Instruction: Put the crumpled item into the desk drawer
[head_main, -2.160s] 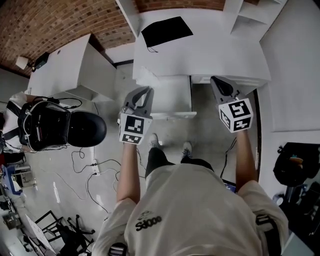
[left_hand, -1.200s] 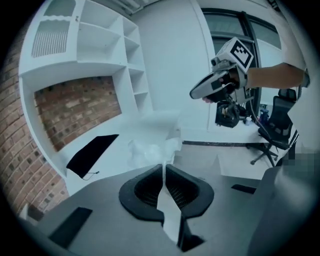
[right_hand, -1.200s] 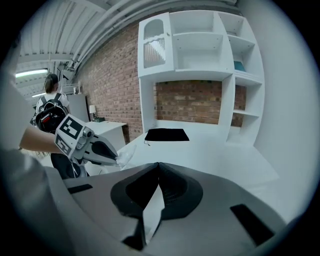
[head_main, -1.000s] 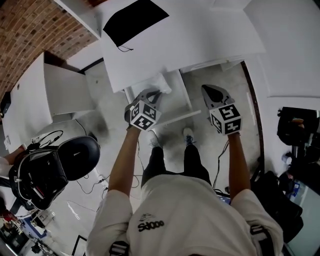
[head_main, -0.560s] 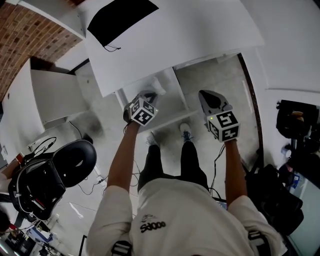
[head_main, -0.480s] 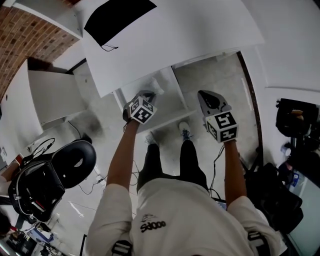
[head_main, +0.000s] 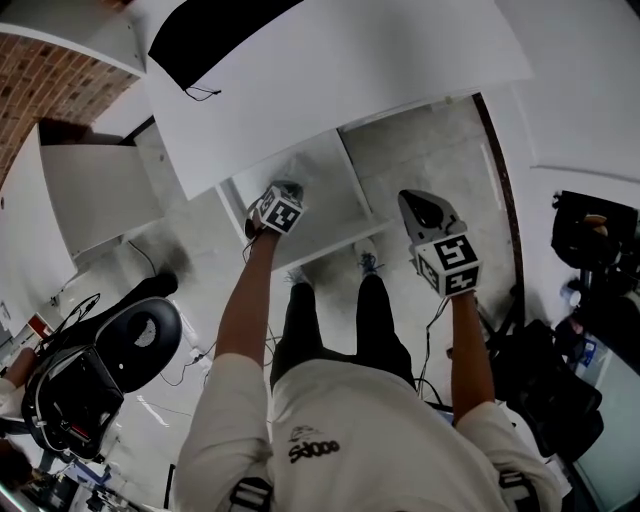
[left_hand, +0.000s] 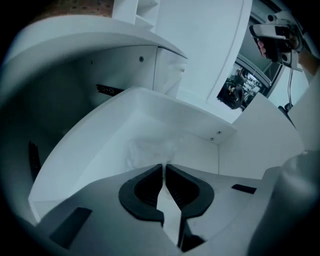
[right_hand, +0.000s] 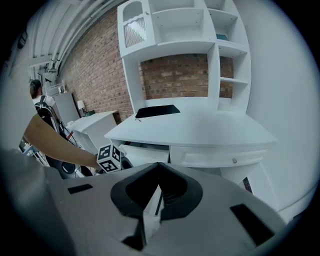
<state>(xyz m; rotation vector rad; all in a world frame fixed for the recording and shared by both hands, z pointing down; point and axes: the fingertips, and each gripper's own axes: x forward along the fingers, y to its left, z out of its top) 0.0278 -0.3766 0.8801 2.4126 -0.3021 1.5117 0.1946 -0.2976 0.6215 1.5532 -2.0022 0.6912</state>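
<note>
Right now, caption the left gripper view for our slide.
Left gripper holds a crumpled wad inside the open desk drawer.

**Around the desk**

A black mat (head_main: 215, 30) lies flat toward the far left corner of the white desk (head_main: 400, 50). White hutch shelves (right_hand: 175, 27) rise from its back edge against a brick wall (right_hand: 175, 75). A black office chair (head_main: 140, 335) stands on the floor beyond the desk's left edge, beside loose cables (head_main: 190, 352).

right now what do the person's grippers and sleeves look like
Both are grey, wedge-shaped shells: the left gripper and right gripper each have black ribbed pads and a white cube with black square markers. The person wears a pale short-sleeved T-shirt with dark print.
</note>
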